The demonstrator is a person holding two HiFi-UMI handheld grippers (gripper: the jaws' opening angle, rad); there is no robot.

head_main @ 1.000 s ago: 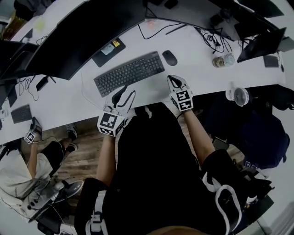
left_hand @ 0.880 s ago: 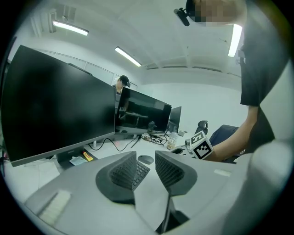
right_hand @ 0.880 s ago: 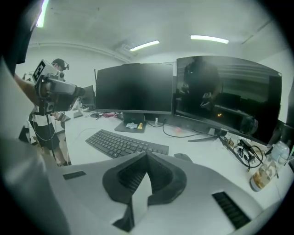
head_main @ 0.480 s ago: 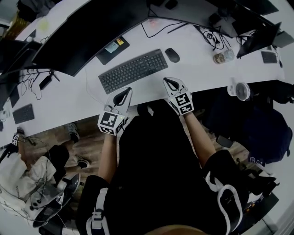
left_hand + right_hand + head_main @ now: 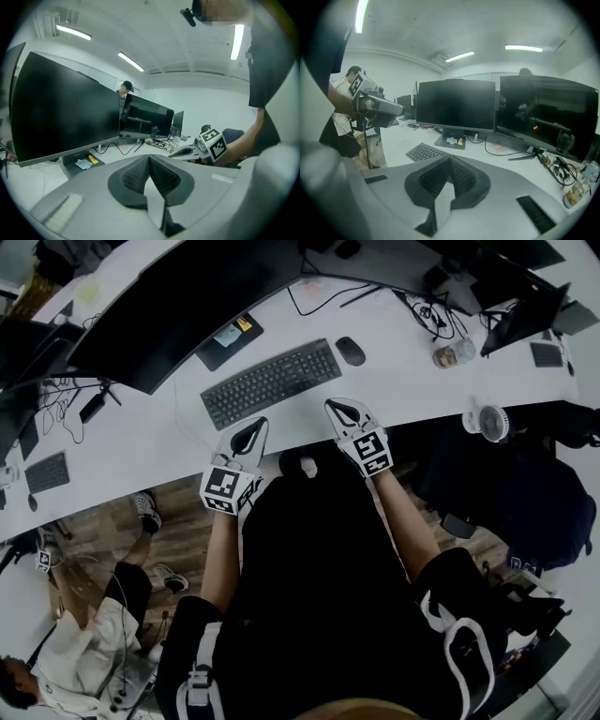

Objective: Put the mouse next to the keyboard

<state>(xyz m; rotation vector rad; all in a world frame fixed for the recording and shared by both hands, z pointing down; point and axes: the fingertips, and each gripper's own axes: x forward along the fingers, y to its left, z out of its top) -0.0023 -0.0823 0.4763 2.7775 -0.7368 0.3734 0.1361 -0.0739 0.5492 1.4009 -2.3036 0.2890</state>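
Over the near edge of the desk (image 5: 412,381), holding the left gripper (image 5: 251,432) and the right gripper (image 5: 340,410) side by side, tips toward the keyboard (image 5: 272,383) — jaws of each pressed together, pads meeting, nothing between them. Farther back, just off the keyboard's right end, finding the mouse (image 5: 351,351) flat on the desk, close beside the keys with a small gap, well apart from both grippers. Behind the keyboard, seeing a dark monitor (image 5: 178,296) — and off to the right, near the desk's edge, a small fan (image 5: 489,424).
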